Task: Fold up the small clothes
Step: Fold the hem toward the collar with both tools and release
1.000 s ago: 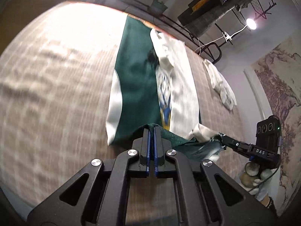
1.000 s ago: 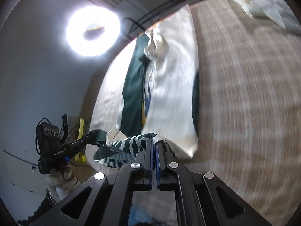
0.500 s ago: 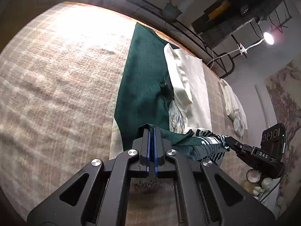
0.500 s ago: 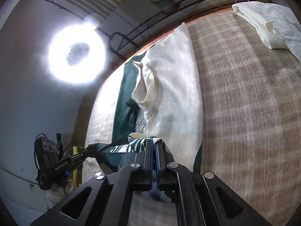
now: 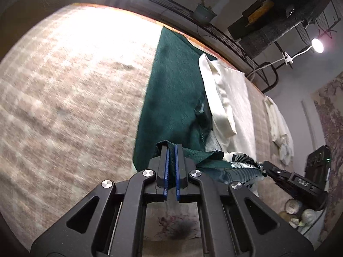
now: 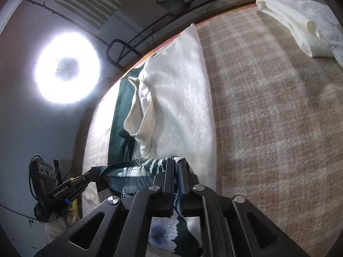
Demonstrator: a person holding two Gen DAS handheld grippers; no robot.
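Left gripper (image 5: 171, 150): its jaws are clamped on the near hem of the garment (image 5: 171, 90), at the green corner; cloth shows between the blue pads.
Right gripper (image 6: 175, 162): its jaws are clamped on the same hem, at the corner with the striped print.
Hem: it hangs raised between the two grippers, above the bed cover (image 6: 278, 107), and a floral part droops under the right gripper.
Garment: green on the left half, cream on the right half; it lies long on the bed cover, away from both cameras, with a loose cream flap near its middle.
Second cloth (image 6: 300, 21): cream, bunched, well apart at the far right.
Step in hand: I judge it is the lengthwise fold, near hem carried over toward the far end.
Next move: both grippers should travel forward together, keep the hem level and taut, then lower it on the far edge and let go.
Change from earlier: the grippers are now further forward over the garment, less of its near part is seen, and the far end looks closer.
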